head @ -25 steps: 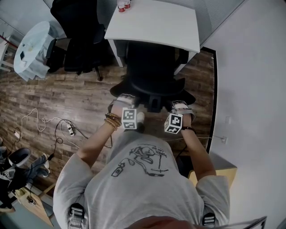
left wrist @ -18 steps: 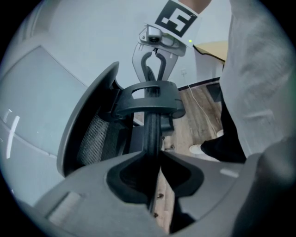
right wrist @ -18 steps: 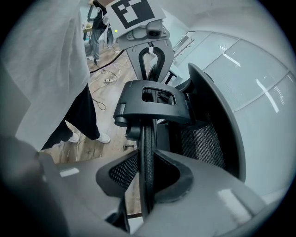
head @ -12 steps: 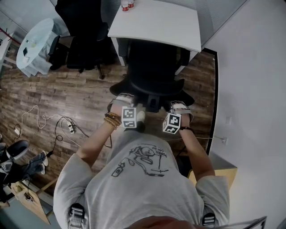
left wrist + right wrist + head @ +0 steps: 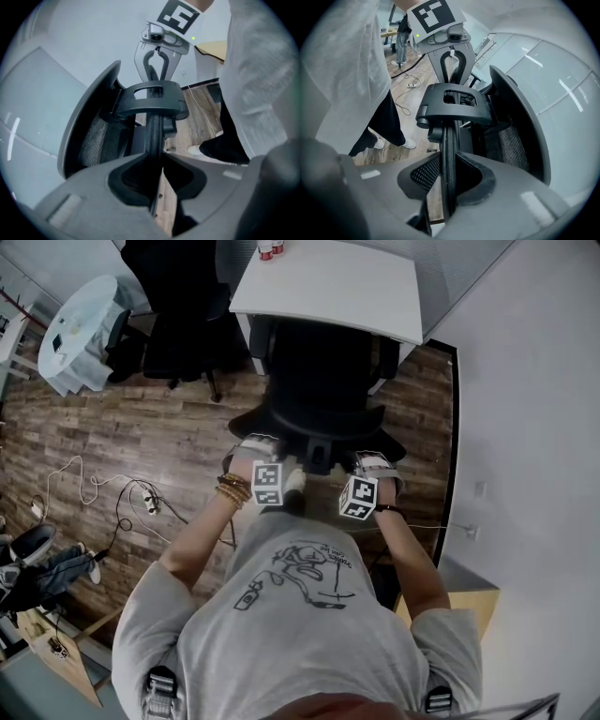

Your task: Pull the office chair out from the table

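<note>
Wood floor (image 5: 141,437), grippers (image 5: 263,448) (image 5: 375,463) angled down, clamping chair (image 5: 319,371)

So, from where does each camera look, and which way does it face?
Head view: above the person, facing steeply down on the black mesh office chair at the white table; grey shirt, left claw and right claw show.
Left gripper view: on the left claw, facing along the chair's top edge; shirt and dark trousers show.
Right gripper view: on the right claw, facing the opposite way; shirt and trousers show.
Shared: each gripper view shows the other claw clamped on the chair.
</note>
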`<state>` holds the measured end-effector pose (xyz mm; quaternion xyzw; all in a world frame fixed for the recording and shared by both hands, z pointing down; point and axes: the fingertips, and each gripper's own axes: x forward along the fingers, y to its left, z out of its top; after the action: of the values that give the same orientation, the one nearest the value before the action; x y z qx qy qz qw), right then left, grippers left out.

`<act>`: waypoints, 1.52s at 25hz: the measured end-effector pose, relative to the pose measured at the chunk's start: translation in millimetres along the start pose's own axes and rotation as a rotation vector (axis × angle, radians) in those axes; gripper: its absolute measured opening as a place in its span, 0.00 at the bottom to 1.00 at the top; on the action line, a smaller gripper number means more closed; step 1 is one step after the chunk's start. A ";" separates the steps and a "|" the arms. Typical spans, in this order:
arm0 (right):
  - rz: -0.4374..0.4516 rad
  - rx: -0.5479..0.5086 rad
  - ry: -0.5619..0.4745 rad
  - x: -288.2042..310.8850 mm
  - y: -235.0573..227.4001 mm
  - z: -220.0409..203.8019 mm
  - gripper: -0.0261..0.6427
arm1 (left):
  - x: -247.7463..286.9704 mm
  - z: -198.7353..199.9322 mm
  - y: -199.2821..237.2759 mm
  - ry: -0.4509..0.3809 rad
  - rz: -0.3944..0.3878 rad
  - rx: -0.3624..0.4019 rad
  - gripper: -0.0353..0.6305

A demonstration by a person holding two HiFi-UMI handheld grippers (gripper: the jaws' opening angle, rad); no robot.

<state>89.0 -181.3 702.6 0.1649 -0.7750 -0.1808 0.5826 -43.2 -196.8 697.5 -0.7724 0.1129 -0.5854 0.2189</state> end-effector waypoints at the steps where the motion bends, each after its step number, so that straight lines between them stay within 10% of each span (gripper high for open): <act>1: 0.001 0.000 -0.004 -1.7 3.1 2.3 0.19 | -2.4 -1.1 -3.2 0.003 -0.001 -0.001 0.19; 38: -0.011 -0.006 -0.040 -90.9 189.6 33.2 0.19 | -90.8 26.6 -194.6 0.048 0.003 -0.029 0.20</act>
<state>72.8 30.9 707.0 0.1636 -0.7852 -0.1897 0.5664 -60.0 18.8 705.6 -0.7611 0.1275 -0.6017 0.2058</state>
